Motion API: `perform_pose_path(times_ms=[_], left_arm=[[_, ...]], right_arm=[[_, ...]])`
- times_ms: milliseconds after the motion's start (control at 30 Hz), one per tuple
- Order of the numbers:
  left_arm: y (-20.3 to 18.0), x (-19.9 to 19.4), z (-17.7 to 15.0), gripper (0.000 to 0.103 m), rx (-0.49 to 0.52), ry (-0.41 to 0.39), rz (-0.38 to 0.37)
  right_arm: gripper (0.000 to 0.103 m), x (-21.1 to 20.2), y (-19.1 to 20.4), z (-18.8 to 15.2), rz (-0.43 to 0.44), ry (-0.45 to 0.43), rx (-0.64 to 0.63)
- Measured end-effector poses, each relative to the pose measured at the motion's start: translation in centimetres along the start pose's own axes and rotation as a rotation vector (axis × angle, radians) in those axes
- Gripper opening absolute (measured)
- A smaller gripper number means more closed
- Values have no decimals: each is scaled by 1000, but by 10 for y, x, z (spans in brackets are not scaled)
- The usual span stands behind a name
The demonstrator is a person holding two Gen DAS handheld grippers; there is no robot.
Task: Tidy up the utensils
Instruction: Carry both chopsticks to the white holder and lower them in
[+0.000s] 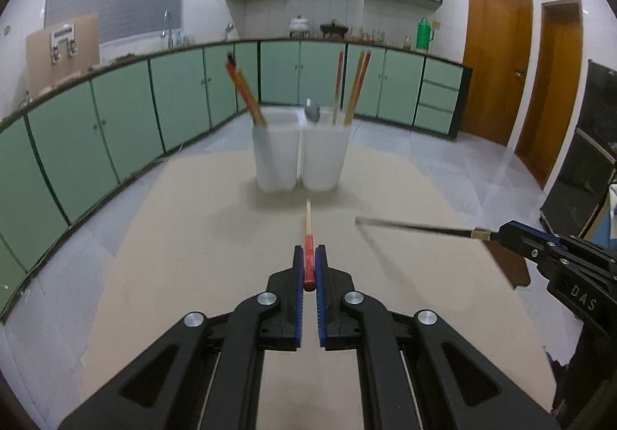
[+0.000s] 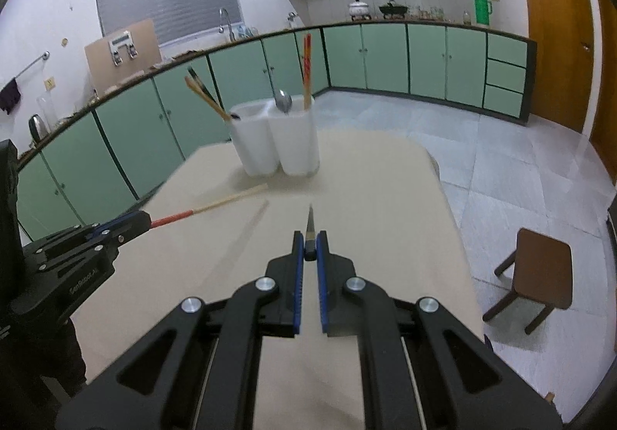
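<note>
My left gripper is shut on a red-handled chopstick that points at the white two-part utensil holder; the chopstick also shows in the right wrist view. My right gripper is shut on a dark chopstick, seen from the left wrist view held above the table. The holder contains several chopsticks and a metal spoon. Both grippers hover over the beige table, short of the holder.
Green cabinets run along the back and left. A brown stool stands on the tiled floor to the right of the table. Wooden doors are at the far right.
</note>
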State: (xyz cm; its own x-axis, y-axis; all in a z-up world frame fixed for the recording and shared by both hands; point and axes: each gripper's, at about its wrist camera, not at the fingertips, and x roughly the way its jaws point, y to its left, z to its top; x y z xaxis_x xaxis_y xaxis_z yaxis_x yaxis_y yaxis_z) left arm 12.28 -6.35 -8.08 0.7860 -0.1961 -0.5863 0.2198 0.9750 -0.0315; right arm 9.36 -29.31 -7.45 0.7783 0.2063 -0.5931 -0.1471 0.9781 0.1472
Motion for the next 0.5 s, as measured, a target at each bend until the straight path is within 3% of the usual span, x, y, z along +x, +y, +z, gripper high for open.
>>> perform_pose_path(times_ms=[500], left_arm=[[9,-19,78,6,11,-96,-111]], right_arm=[[6,-18,9,93,111,-40,-50]])
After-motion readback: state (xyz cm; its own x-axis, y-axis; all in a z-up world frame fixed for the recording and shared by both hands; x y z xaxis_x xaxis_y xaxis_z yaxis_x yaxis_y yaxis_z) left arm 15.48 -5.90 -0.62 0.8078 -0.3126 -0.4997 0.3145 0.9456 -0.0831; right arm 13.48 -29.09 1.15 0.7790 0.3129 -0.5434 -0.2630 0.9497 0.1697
